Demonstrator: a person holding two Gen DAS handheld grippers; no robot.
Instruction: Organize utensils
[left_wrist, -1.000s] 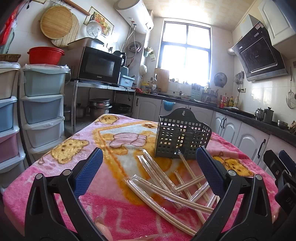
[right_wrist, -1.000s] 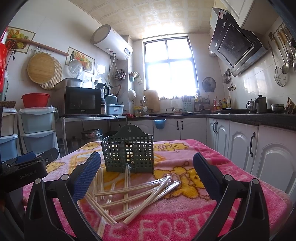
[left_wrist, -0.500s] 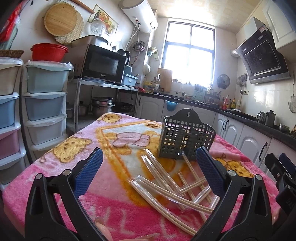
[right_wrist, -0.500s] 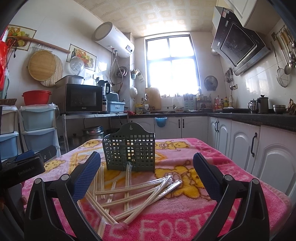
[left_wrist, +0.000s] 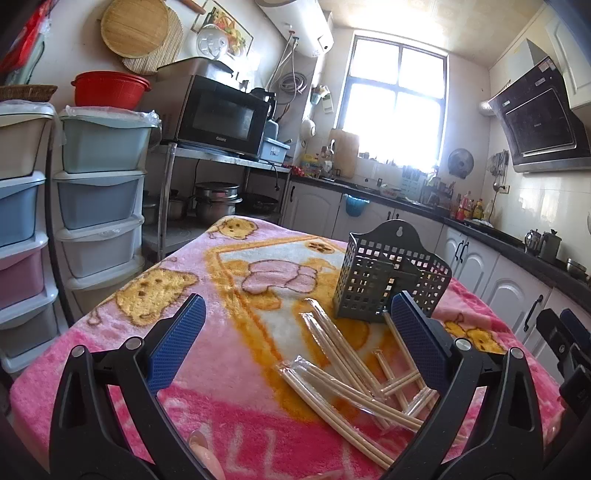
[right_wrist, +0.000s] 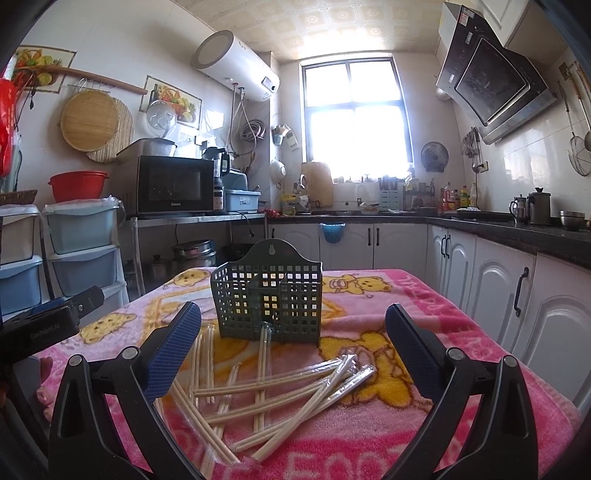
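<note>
Room: kitchen with white cabinets (right_wrist: 458, 254) under a dark counter along the far and right walls, a bright window (right_wrist: 356, 118) at the far end, a range hood (right_wrist: 491, 88) at upper right.
Left wall: microwave (left_wrist: 221, 116) on a metal shelf, a red basin (left_wrist: 109, 90) on stacked plastic drawers (left_wrist: 99, 192), a white water heater (right_wrist: 236, 70) mounted high.
Surface: table covered by a pink blanket (left_wrist: 207, 295) printed with yellow bears; it fills the lower half of both views.
Utensil holder: dark perforated plastic basket (right_wrist: 266, 306), upright near the middle of the table, toward its far edge; an inner divider shows through the front grid.
Chopsticks: pale pairs in clear wrappers (right_wrist: 280, 391), lying loose and crossed over one another on the blanket on the near side of the basket; one pair (right_wrist: 263, 354) lies with an end touching the basket's base.
Left gripper (left_wrist: 295, 339): jaws spread wide, nothing between the blue pads (left_wrist: 177, 339), held above the near edge of the table, facing the chopsticks.
Right gripper (right_wrist: 291, 354): jaws likewise spread, nothing held, above the near edge, facing the basket's front.
</note>
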